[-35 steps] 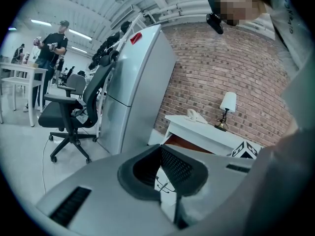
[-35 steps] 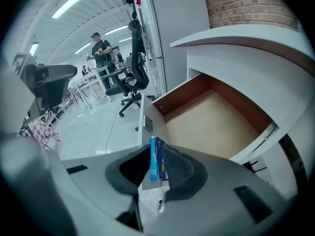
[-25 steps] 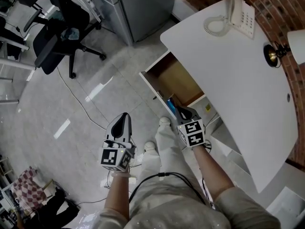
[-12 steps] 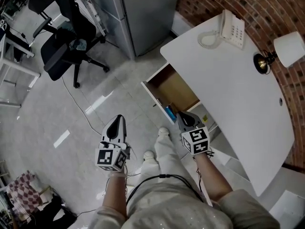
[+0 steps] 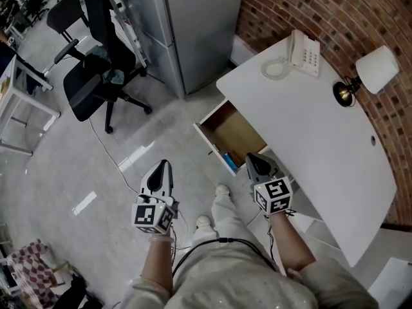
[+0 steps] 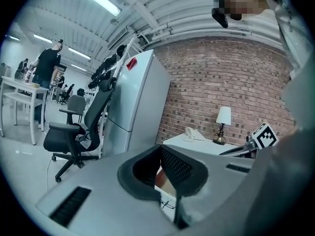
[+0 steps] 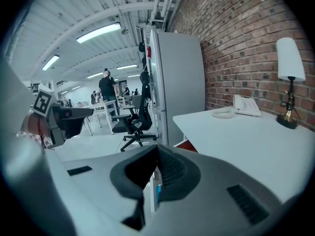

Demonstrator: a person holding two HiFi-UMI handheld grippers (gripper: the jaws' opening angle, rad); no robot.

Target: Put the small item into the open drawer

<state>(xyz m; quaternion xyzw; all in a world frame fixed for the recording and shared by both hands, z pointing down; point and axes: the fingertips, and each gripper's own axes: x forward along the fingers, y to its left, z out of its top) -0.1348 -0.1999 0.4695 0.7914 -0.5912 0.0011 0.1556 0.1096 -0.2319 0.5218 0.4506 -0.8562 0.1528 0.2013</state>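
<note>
The wooden drawer stands pulled out from under the white desk. A small blue item lies inside it near the front panel. My right gripper hovers just right of the drawer's front corner, shut and empty; in the right gripper view a sliver of blue shows below through the slit between the jaws. My left gripper is over the floor, well left of the drawer, jaws together with nothing in them. It shows the same in the left gripper view.
A phone and a lamp stand at the desk's far side by the brick wall. A tall grey cabinet and a black office chair are beyond the drawer. My own legs and shoes are beside the drawer front.
Both grippers have risen, and the right one has drawn back from over the drawer's front. The blue item stays in the drawer. The head view has tilted up towards the wall.
</note>
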